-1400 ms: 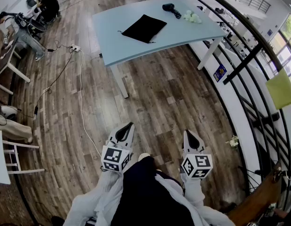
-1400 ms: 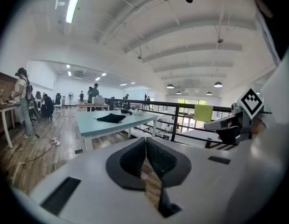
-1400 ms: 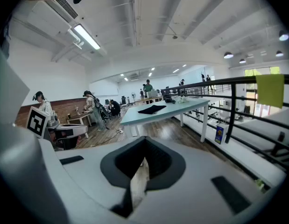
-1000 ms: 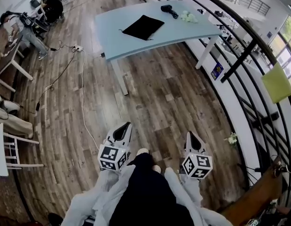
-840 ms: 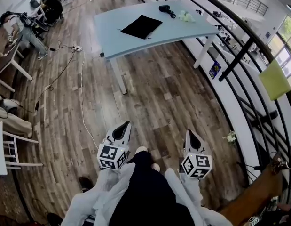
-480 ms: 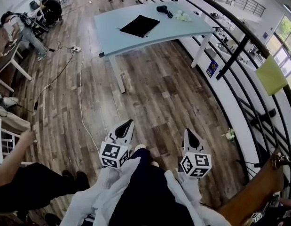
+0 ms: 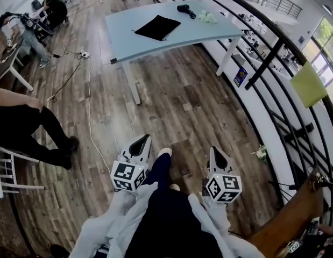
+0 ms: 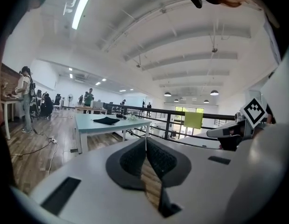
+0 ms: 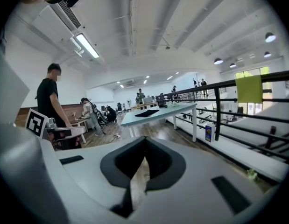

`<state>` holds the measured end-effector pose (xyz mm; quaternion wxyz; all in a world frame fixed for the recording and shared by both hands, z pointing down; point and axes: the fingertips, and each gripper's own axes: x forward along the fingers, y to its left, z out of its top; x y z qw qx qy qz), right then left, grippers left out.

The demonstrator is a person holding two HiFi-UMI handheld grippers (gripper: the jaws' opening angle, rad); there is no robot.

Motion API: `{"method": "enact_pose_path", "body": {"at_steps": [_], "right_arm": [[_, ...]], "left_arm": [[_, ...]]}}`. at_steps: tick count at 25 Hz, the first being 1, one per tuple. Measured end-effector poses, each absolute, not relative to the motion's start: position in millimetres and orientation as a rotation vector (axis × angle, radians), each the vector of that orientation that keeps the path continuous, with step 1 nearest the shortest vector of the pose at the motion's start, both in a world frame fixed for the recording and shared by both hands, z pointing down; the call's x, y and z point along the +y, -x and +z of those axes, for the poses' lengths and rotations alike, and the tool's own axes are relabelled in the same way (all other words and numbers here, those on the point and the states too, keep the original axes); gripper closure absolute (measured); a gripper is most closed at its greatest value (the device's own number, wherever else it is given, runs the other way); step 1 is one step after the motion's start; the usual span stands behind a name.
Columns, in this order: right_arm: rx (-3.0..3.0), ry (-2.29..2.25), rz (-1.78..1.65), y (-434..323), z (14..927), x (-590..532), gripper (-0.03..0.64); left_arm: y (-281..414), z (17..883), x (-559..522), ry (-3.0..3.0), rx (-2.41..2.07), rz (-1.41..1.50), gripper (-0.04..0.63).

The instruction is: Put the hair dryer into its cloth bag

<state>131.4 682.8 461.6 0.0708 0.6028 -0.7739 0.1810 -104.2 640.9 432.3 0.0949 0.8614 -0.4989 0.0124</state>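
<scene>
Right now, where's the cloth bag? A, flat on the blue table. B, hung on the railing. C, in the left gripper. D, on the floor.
A: the bag lies flat on the table, with the hair dryer farther back on the same top.

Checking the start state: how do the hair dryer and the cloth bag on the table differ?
The cloth bag lies flat near the middle of the table; the hair dryer sits by its far edge. The bag covers more tabletop than the dryer. Both are black and lie apart on the pale blue table.
</scene>
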Motion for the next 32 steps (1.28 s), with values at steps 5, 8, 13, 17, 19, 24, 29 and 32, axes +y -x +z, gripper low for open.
{"method": "enact_pose_path", "body": {"at_steps": [5, 8, 13, 17, 19, 24, 29, 32], "right_arm": [[-2.294, -1.839, 0.553, -141.0, 464.2, 648.0, 0.609], [-2.303, -1.848, 0.577, -139.5, 464.6, 616.9, 0.609], [-2.301, -1.857, 0.545, -136.5, 463.6, 554.4, 0.609], [-2.305, -1.877, 0.512, -137.9, 456.3, 508.4, 0.607], [-2.314, -1.870, 0.517, -135.8, 453.7, 490.2, 0.515], [-2.304, -1.871, 0.515, -134.3, 451.3, 449.4, 0.430], [-2.289, -1.896, 0.507, -134.4, 448.7, 413.6, 0.400], [-2.286, -1.929, 0.498, -135.5, 445.5, 395.2, 0.384]], "left_arm": [[97.0, 434.6, 604.4, -2.562, -1.459, 0.037, 0.575], [95.7, 433.0, 574.6, -2.578, -1.452, 0.056, 0.575], [100.3, 428.6, 521.2, -2.570, -1.464, 0.048, 0.575], [103.4, 428.8, 484.3, -2.571, -1.473, 0.061, 0.575], [104.5, 427.6, 466.9, -2.569, -1.468, 0.060, 0.575], [99.6, 423.9, 425.6, -2.595, -1.429, 0.063, 0.575], [96.6, 421.2, 387.6, -2.633, -1.387, 0.075, 0.575], [96.3, 418.0, 369.3, -2.658, -1.356, 0.052, 0.575]]}}
